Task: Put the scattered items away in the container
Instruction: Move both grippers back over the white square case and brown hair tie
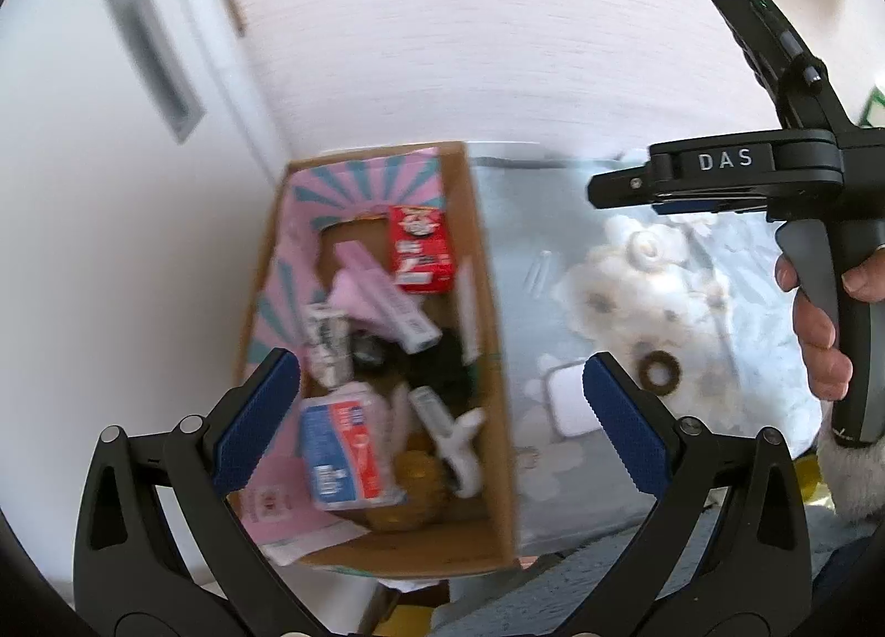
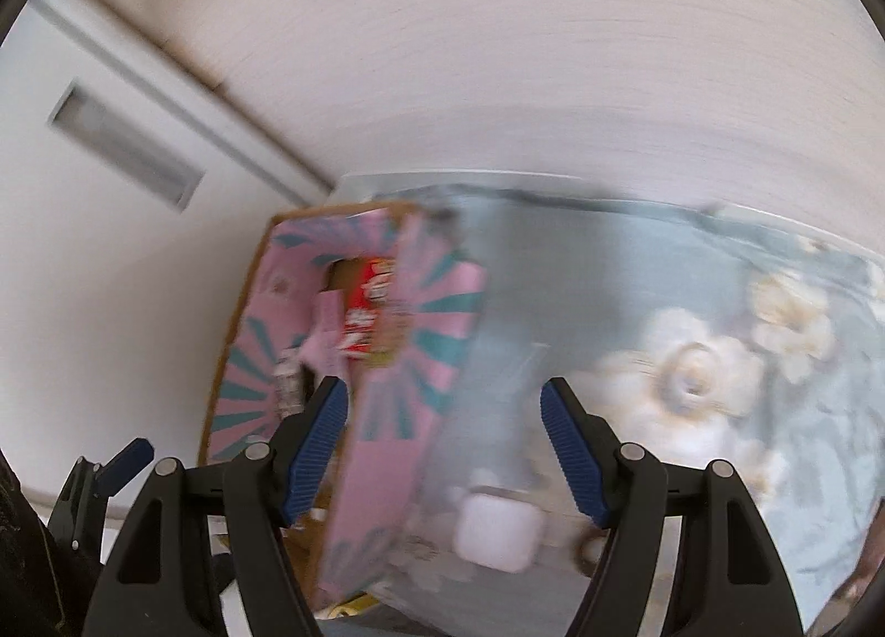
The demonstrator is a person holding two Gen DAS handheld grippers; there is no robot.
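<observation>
An open cardboard box (image 1: 487, 305) with pink and teal flaps stands at the table's left end. It holds a red carton (image 1: 420, 250), a pink packet (image 1: 381, 299), a blue and red pack (image 1: 343, 454) and several other items. My left gripper (image 1: 442, 405) is open and empty above the box. A white square case (image 1: 572, 405) and a brown ring (image 1: 660, 372) lie on the floral tablecloth (image 1: 719, 316) right of the box. My right gripper (image 2: 442, 449) is open and empty, above the white case (image 2: 498, 532) beside the box (image 2: 398, 360). It also shows in the left wrist view (image 1: 594, 189).
A white wall and a white door with a recessed handle (image 1: 149, 40) stand behind and left of the table. The table's near edge (image 1: 608, 537) lies below the case. The views are motion-blurred.
</observation>
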